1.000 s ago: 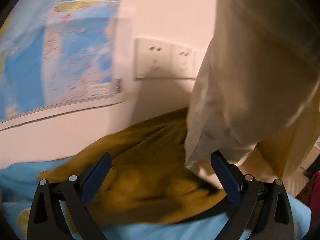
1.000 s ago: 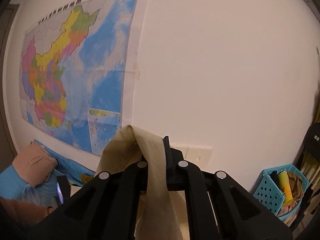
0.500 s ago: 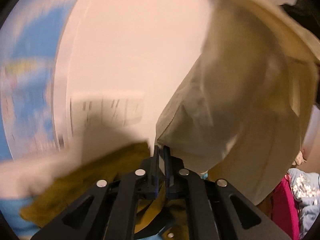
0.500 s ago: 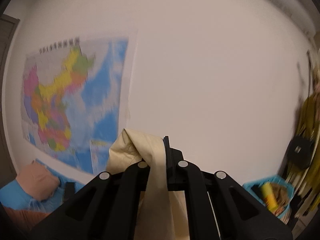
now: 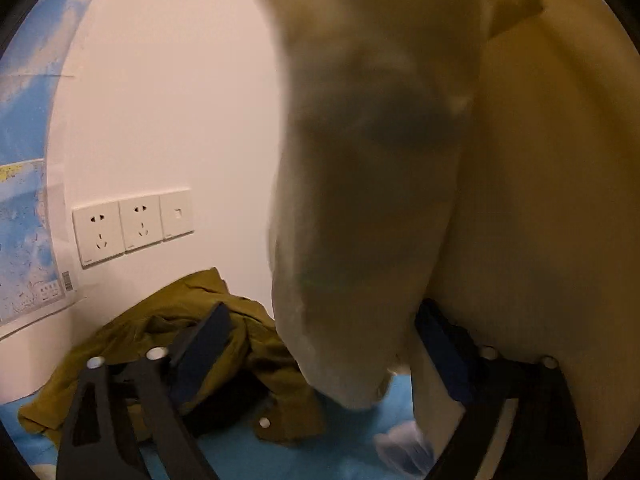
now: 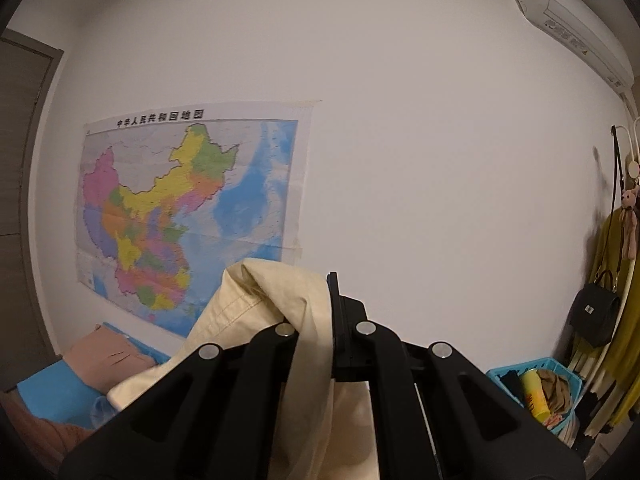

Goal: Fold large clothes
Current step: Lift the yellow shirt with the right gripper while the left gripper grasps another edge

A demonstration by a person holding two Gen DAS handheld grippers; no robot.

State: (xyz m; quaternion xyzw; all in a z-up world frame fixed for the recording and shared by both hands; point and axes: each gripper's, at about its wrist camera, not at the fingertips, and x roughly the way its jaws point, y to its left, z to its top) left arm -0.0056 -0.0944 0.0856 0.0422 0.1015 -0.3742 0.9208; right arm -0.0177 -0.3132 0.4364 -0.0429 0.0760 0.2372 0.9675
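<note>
A large cream garment hangs close in front of the left wrist camera and fills the upper right of that view. One drooping fold of it dangles between the fingers of my left gripper, whose jaws are opening wide; the pads do not press on the cloth. In the right wrist view my right gripper is shut on a bunched edge of the cream garment, held up high. An olive garment lies crumpled on the blue bed sheet below.
Wall sockets sit just above the bed. A wall map hangs at left, with folded pink clothing below it. A blue basket, a black bag on a rack and an air conditioner are at right.
The left jaws closed, then spread apart again, and the cream garment now hangs much closer to them. The right gripper rose with its cloth still clamped.
</note>
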